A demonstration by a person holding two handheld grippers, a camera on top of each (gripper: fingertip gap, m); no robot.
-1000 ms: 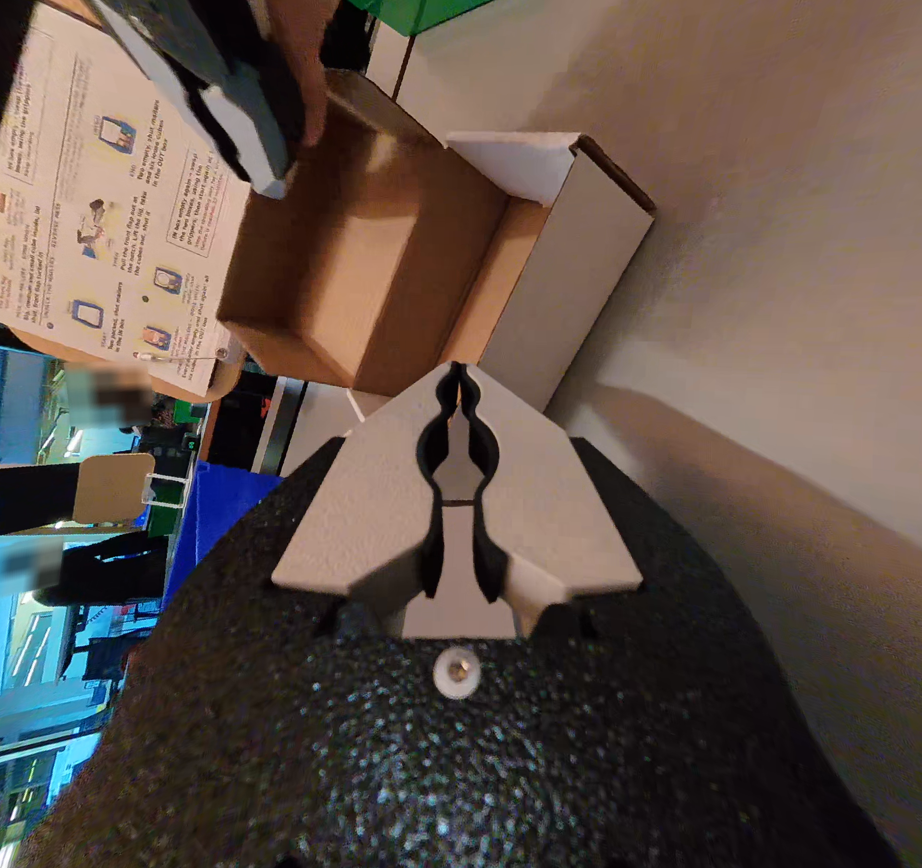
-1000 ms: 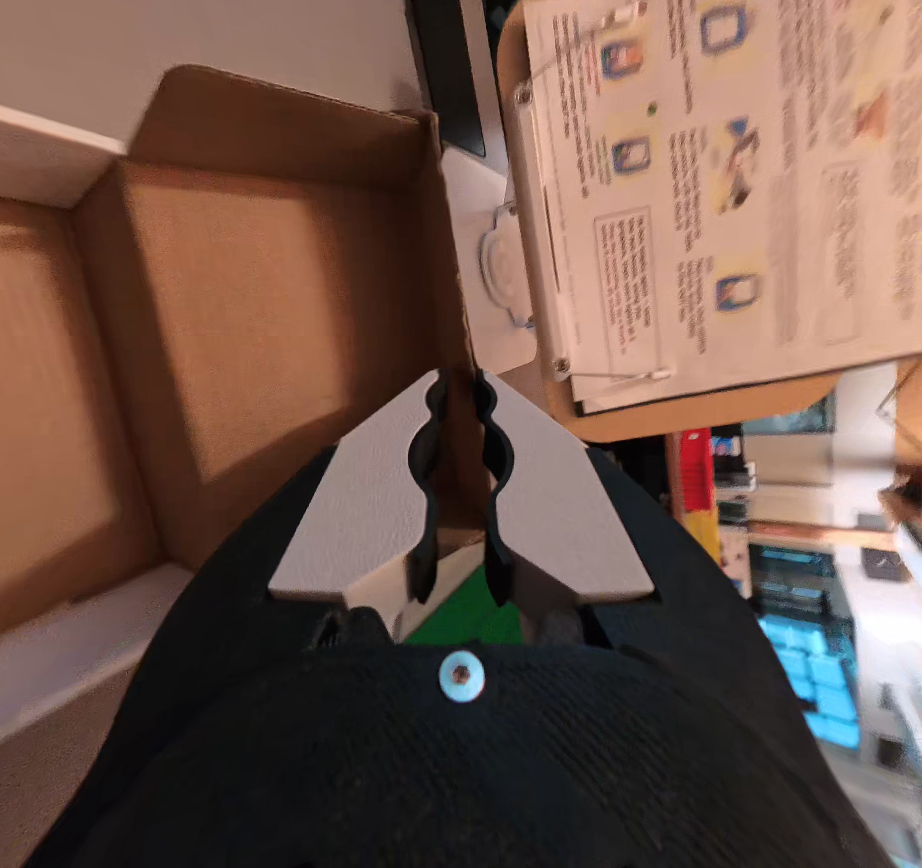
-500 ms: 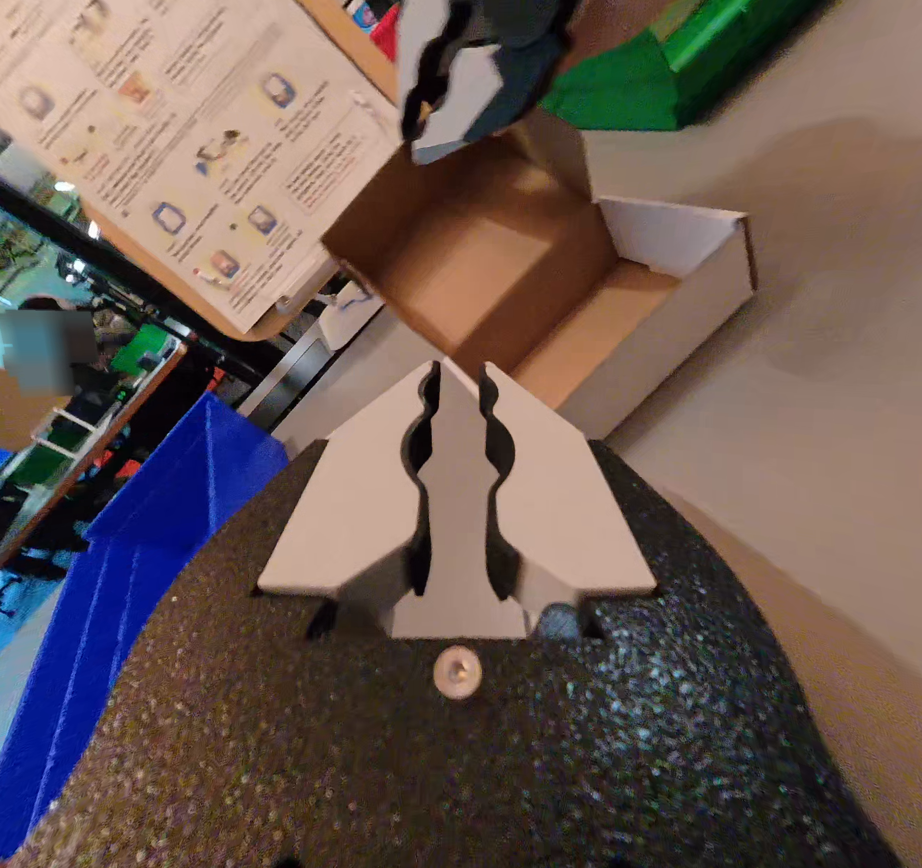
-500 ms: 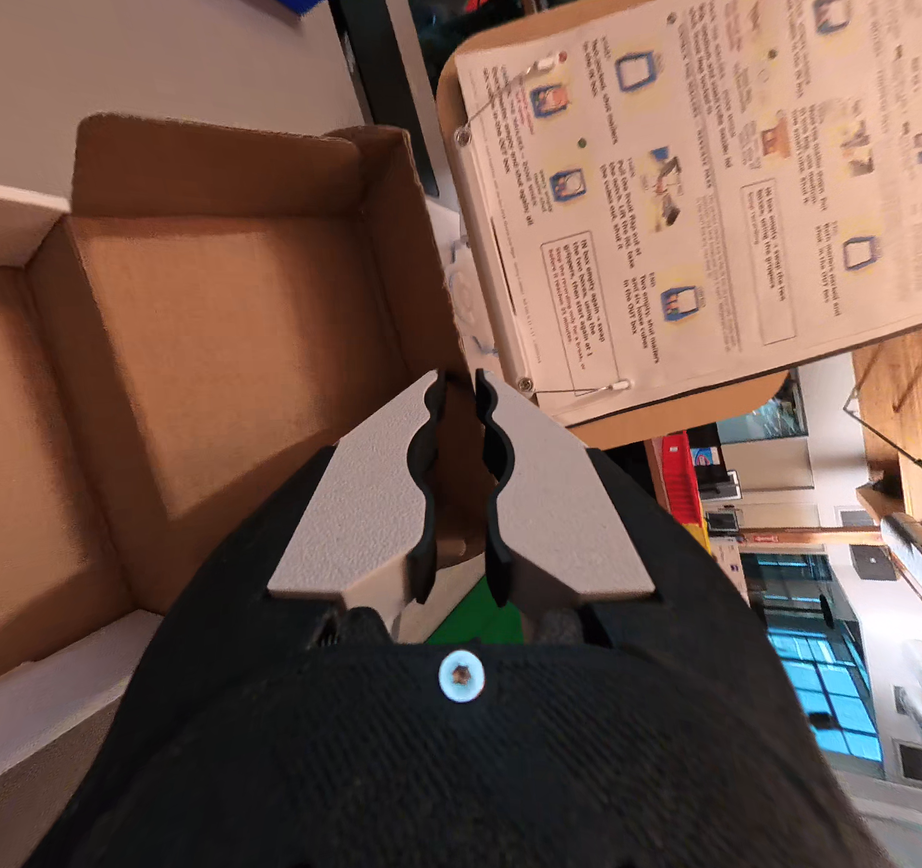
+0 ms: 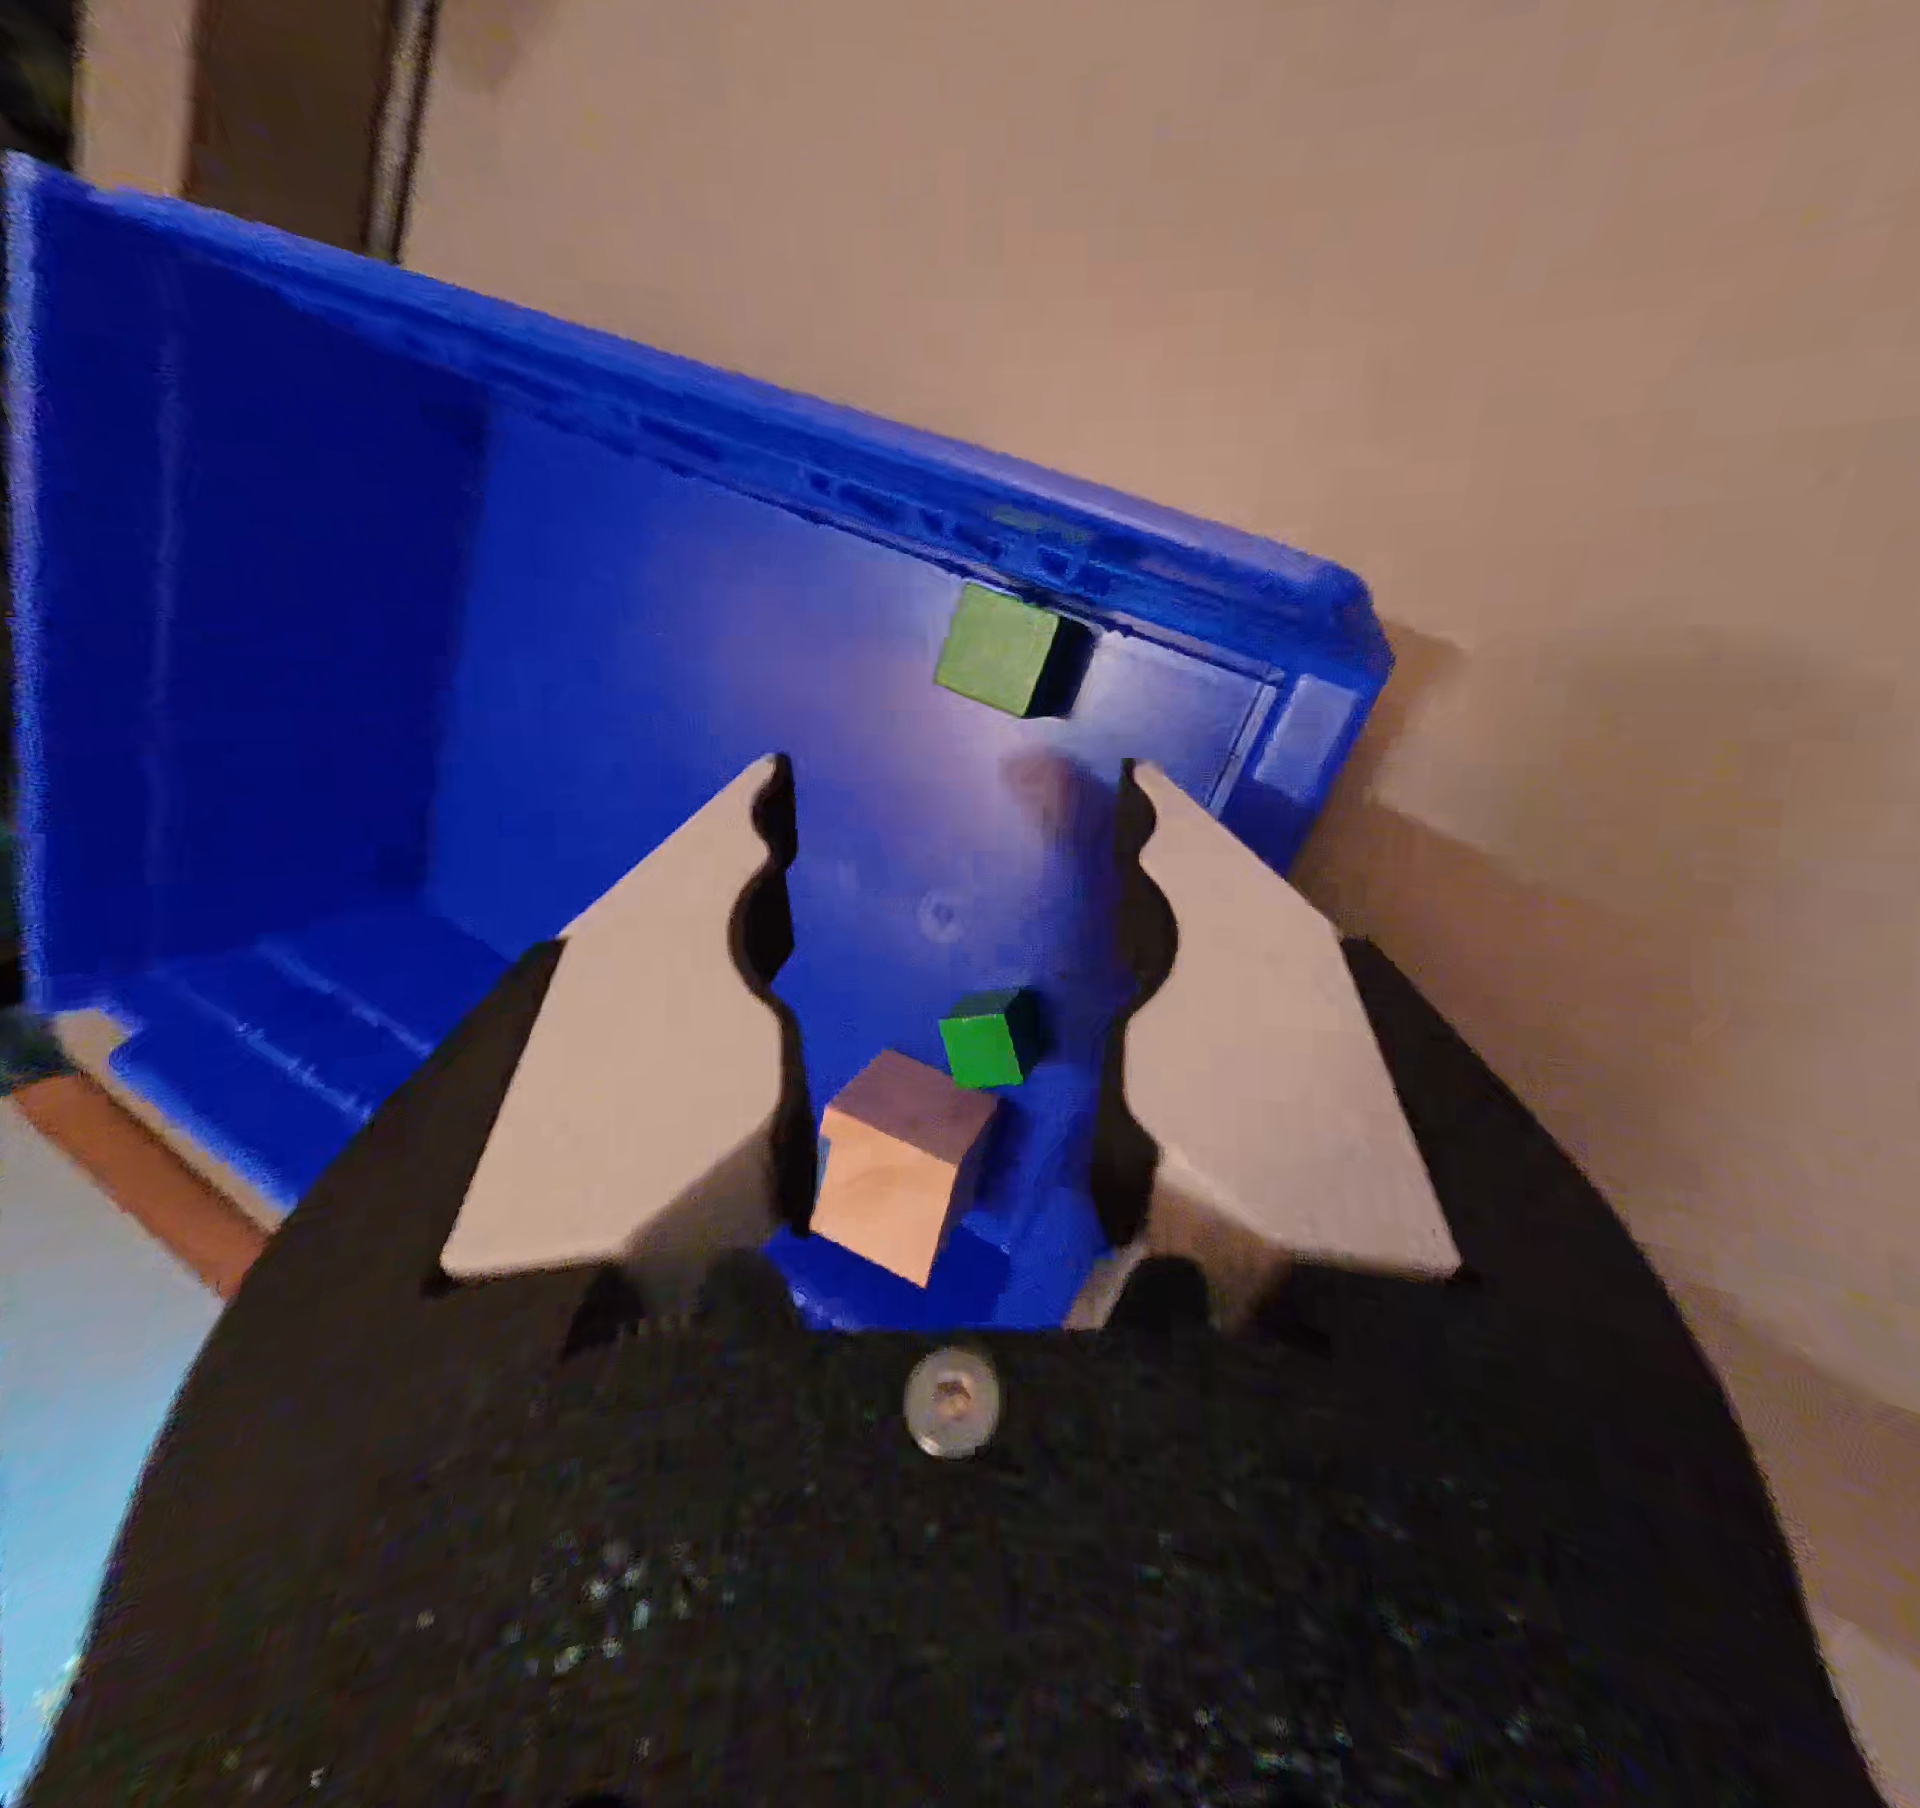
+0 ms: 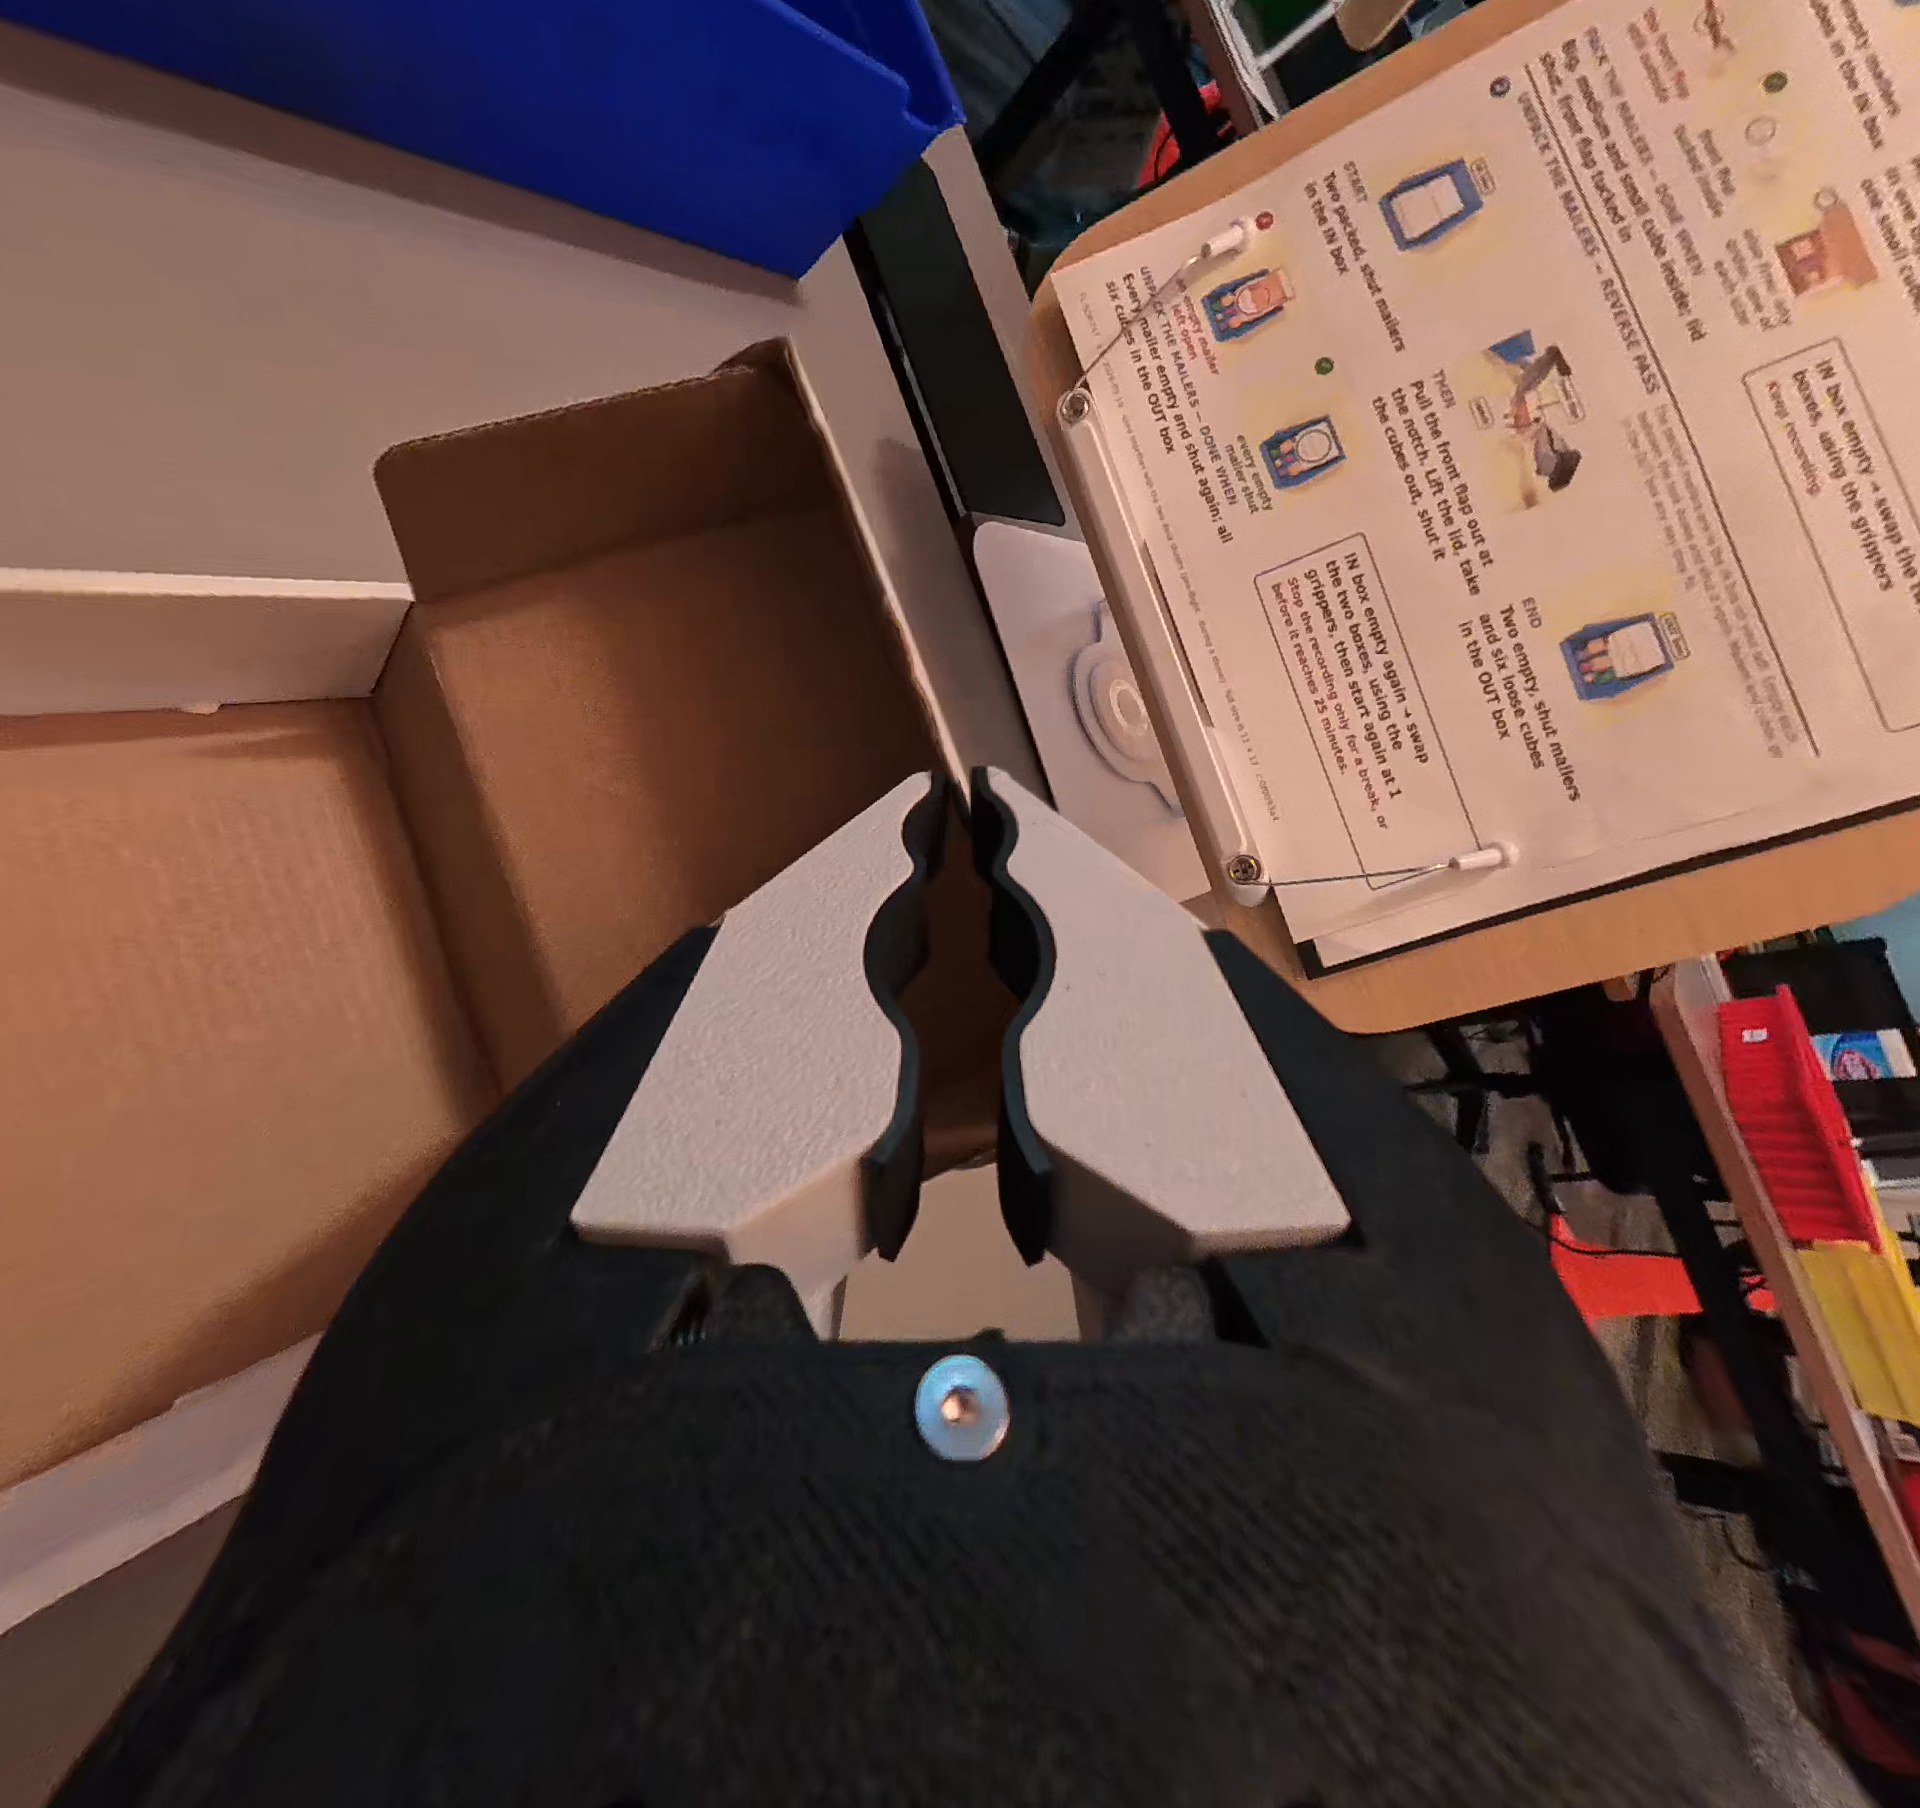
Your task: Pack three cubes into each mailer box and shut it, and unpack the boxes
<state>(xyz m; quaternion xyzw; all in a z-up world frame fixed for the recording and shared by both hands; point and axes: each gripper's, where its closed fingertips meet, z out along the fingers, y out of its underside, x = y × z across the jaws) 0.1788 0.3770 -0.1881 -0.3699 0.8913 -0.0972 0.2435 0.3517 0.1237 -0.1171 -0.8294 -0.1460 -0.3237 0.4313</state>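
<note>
My left gripper (image 5: 954, 782) is open and empty over the blue bin (image 5: 312, 615). In the bin lie a light green cube (image 5: 995, 650), a smaller green cube (image 5: 979, 1050) and a tan wooden cube (image 5: 891, 1182). The tan and small green cubes show between my fingers. My right gripper (image 6: 960, 787) is shut on the side wall (image 6: 852, 553) of the open mailer box (image 6: 208, 979). The box is brown inside and white outside, and the part I see holds nothing.
The bin's corner (image 6: 468, 44) also shows beyond the mailer box in the right wrist view. A clipboard with an instruction sheet (image 6: 1507, 459) stands to the right of the box, past the table edge. The beige table (image 5: 1351, 200) lies around the bin.
My left gripper has swung away from the mailer box to the blue bin and has opened wide. My right gripper has kept its hold on the box wall.
</note>
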